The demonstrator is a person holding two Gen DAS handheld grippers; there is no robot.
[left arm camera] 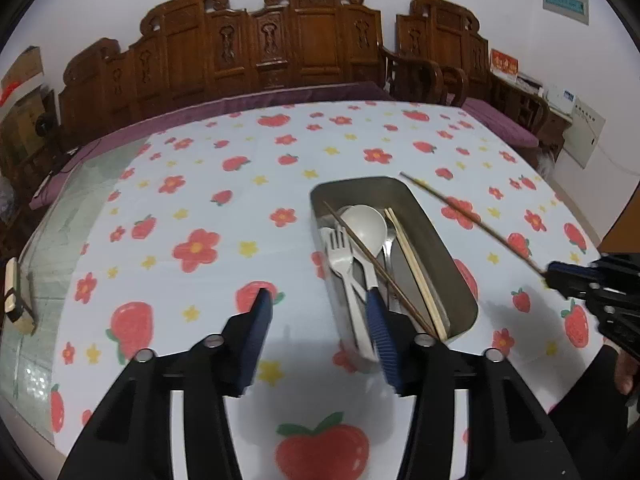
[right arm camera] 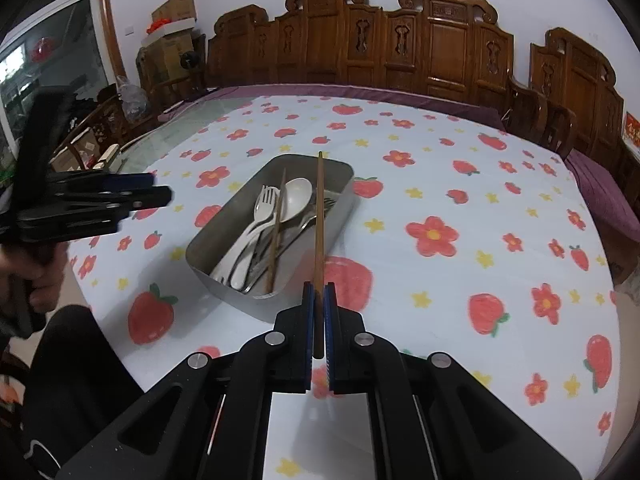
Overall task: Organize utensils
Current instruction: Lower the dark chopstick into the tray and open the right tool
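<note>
Right claw [right arm camera: 319, 304] clenched on a brown chopstick [right arm camera: 319, 216] pointing 12 o'clock over the metal tray [right arm camera: 224, 292]; left claw [left arm camera: 320, 312] released, empty, above the worktop [left arm camera: 192, 184].

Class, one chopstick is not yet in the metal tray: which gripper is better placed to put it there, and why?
Right. The right gripper already clamps the chopstick, which points over the metal tray; the left gripper is open and empty.

Each tool is made of matte black plastic, the left tool [left arm camera: 316, 320] and the right tool [right arm camera: 319, 320] alike. Their fingers [left arm camera: 258, 332] have ribbed blue pads and round silver screws. The person wears a black sleeve [right arm camera: 76, 364].
</note>
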